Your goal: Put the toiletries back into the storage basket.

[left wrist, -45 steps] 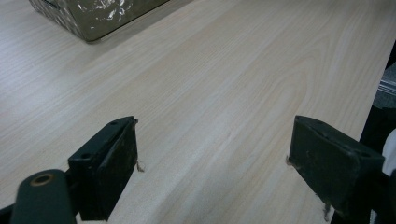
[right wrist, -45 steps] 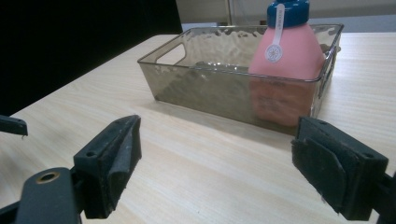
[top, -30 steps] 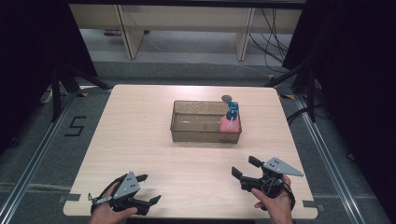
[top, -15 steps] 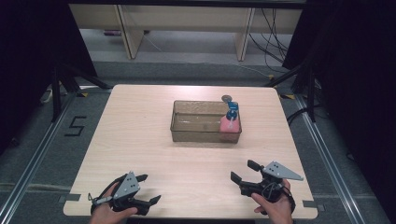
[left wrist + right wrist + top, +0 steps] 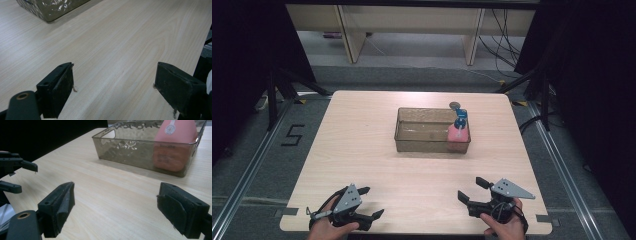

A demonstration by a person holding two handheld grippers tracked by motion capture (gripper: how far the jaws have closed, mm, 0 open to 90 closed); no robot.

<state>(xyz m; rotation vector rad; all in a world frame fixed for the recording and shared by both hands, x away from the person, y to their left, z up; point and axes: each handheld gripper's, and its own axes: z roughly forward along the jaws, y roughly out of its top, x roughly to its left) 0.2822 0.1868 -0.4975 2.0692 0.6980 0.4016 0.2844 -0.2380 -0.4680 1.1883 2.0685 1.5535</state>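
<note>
Though its blue cap blurs, pink bottle (image 5: pixel 458 133) stands inside tray (image 5: pixel 422 145).

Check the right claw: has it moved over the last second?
Yes. The right claw has drawn back toward the table's near edge, farther from the clear bin, which has stayed put.
</note>
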